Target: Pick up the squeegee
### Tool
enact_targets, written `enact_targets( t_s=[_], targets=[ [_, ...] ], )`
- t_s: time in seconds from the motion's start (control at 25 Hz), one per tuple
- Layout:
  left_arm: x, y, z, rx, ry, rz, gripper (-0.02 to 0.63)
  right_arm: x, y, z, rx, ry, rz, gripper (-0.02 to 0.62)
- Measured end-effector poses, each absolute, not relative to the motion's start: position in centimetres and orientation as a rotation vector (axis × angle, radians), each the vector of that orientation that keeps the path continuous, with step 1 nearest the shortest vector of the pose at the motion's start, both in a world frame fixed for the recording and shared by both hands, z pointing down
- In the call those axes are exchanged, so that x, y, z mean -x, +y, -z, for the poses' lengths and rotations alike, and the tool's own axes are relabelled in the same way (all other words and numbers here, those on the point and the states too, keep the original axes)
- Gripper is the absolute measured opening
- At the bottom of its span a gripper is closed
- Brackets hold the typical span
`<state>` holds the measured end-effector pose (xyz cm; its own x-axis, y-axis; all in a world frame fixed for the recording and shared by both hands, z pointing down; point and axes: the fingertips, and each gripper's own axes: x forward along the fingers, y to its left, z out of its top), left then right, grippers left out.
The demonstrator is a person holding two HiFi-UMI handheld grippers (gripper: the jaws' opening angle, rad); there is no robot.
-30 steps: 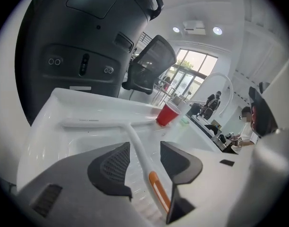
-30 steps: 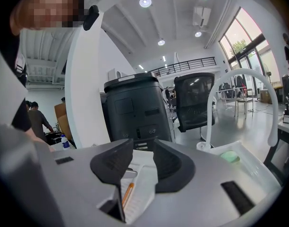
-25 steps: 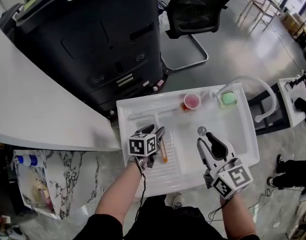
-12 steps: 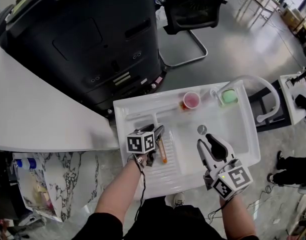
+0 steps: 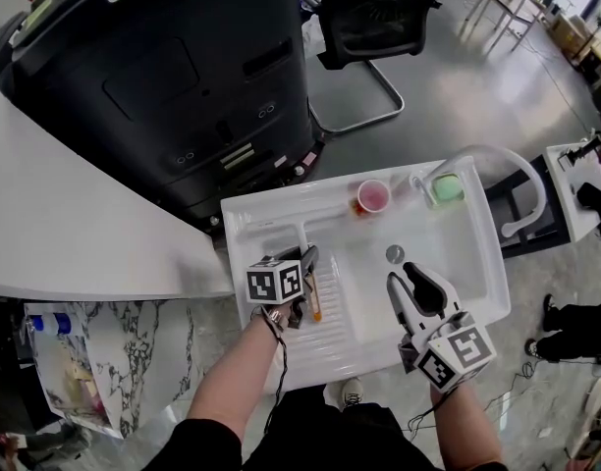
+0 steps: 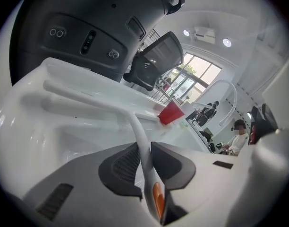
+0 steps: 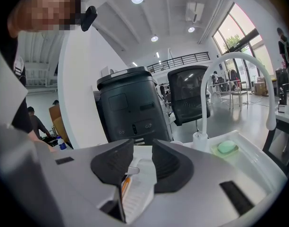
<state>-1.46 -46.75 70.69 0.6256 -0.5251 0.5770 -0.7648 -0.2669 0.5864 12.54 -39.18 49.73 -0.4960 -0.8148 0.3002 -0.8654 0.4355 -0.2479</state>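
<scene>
A white squeegee [image 5: 302,232] lies on the drainboard of the white sink [image 5: 460,263], its blade across the far left and its handle [image 6: 139,129] running toward me to an orange tip [image 5: 318,313]. My left gripper [image 5: 307,260] has just been closing, and its pads now press on the handle [image 6: 145,157] from both sides. My right gripper [image 5: 414,285] hovers over the basin, right of the squeegee. Its jaws [image 7: 142,161] have just closed a little but stand open with nothing between them.
A red cup [image 5: 375,196], a green soap [image 5: 445,189] and a curved white faucet [image 5: 512,170] stand along the sink's far side. The drain [image 5: 395,254] is in the basin. Behind are a black machine [image 5: 183,77] and an office chair [image 5: 379,18]; a white counter [image 5: 75,224] lies left.
The left gripper's jaws have closed on the squeegee handle. Both hands have stayed almost in place, and the squeegee still lies on the drainboard.
</scene>
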Motion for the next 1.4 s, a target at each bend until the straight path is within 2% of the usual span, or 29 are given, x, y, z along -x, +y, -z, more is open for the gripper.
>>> enact_targets(
  t_s=[0.24, 0.64, 1.4],
  targets=[
    [1.6, -46.3, -69.3, -1.977, -1.024, -0.312, 0.061, -12.6, -38.5, -49.4, -1.501, -2.552, -0.554, 0.133],
    [2.6, -44.2, -66.1, -2.015, -1.067, -0.257, 0.057, -12.3, -37.0, -47.8, -1.471, -2.614, -0.521, 0.130],
    [2.8, -32.8, -52.1, -2.154, -1.237, -0.020, 0.057, -14.0, -27.5, -42.1, -1.378, -2.775, -0.387, 0.124]
  ],
)
